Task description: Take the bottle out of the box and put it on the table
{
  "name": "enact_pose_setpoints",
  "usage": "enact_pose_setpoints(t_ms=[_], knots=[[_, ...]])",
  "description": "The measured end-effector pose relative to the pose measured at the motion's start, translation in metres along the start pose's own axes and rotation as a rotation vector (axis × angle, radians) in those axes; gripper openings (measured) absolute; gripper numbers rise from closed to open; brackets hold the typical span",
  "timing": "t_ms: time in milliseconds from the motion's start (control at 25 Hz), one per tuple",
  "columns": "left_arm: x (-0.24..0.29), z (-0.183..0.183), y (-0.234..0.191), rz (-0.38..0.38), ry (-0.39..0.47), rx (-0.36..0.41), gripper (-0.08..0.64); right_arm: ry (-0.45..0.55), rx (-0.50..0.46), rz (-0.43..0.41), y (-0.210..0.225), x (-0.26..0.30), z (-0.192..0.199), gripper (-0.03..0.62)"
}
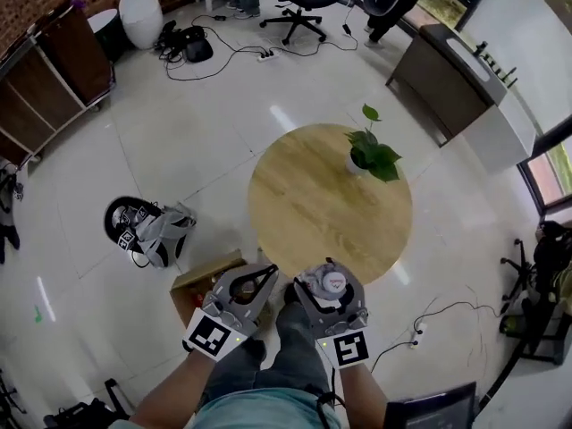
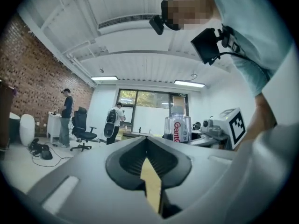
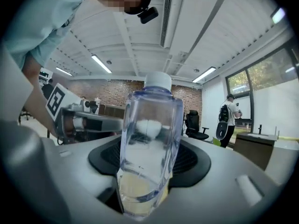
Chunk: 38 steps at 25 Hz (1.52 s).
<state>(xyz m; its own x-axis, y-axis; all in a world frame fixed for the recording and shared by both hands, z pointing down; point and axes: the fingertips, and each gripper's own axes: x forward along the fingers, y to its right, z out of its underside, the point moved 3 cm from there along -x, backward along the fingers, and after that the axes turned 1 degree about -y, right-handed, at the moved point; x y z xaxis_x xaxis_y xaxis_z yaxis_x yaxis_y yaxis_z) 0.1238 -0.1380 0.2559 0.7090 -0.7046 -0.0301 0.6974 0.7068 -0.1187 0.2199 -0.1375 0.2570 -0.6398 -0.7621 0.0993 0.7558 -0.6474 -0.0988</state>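
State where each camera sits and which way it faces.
Head view: on the person's head, looking steeply down at the table, box, both forearms and legs.
Left gripper view: on the left gripper, level along shut jaws toward windows; arm at right.
Right gripper view: on the right gripper, along jaws clamping the bottle; arm at left.
Shared: both gripper views show the bottle and the other gripper.

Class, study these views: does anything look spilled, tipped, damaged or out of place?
Nothing is spilled or broken: the bottle stands upright and capped in the right gripper. Only a grey device with a square marker looks misplaced, lying on the floor left of the table.
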Motion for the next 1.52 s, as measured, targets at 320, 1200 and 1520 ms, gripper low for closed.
enact_pose_setpoints(t_ms=[320,1200,1520], knots=[[0.108,0.037,-0.006,-0.004,-0.063,-0.026,0.011,-0.1,0.004,-0.068,0.072,0.013,0.086,0.275],[0.186,0.117,-0.025,-0.11,-0.259,-0.037,0.011,0.049,-0.043,-0.248,0.124,0.064,0.169,0.336],[0.169,0.089,-0.031,-0.157,-0.158,-0.058,0.011,0.028,-0.008,-0.18,0.138,0.035,0.138,0.341]])
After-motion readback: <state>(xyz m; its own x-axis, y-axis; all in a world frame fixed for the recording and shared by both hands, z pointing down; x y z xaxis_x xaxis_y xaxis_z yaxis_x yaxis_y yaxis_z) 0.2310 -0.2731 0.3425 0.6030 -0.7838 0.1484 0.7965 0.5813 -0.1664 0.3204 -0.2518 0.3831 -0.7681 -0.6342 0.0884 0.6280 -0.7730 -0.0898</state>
